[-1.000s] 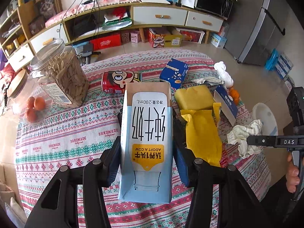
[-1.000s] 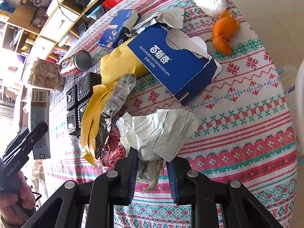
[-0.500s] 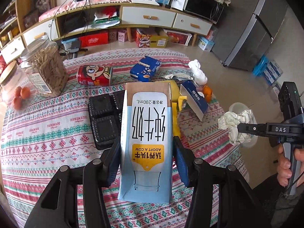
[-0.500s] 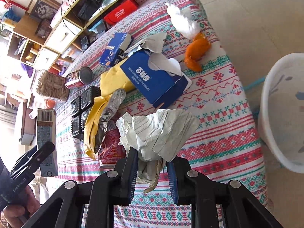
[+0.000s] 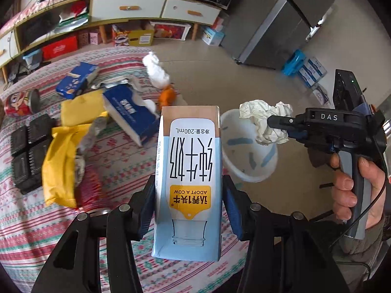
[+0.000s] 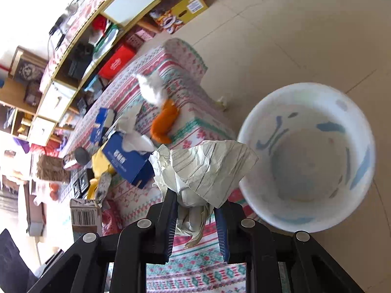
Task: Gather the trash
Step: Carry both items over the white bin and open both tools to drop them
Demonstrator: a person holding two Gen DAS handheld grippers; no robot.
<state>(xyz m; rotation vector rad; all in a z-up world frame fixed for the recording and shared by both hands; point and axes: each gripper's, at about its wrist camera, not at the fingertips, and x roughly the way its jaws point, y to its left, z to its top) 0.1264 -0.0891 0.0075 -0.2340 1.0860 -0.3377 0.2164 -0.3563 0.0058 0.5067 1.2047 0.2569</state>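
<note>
My left gripper [image 5: 189, 202] is shut on a light-blue 200 mL milk carton [image 5: 189, 171], held above the table's right edge. My right gripper [image 6: 196, 210] is shut on a crumpled paper ball [image 6: 202, 168]; in the left wrist view the ball [image 5: 266, 124] hangs over the white basin [image 5: 249, 146] on the floor. The basin [image 6: 308, 156] looks empty and lies just right of the ball. The carton also shows at the lower left of the right wrist view [image 6: 84, 216].
On the patterned tablecloth [image 5: 29, 222] lie a torn blue biscuit box [image 5: 129, 114], yellow wrappers [image 5: 61, 163], black trays [image 5: 27, 151], a red can [image 5: 20, 102], a small blue box [image 5: 77, 80], white tissue [image 5: 156, 69] and orange peel [image 5: 166, 95]. A grey fridge [image 5: 288, 24] stands behind.
Both grippers have swung right, off the table toward the basin. The paper ball now hangs over the basin's near rim. The carton stays gripped.
</note>
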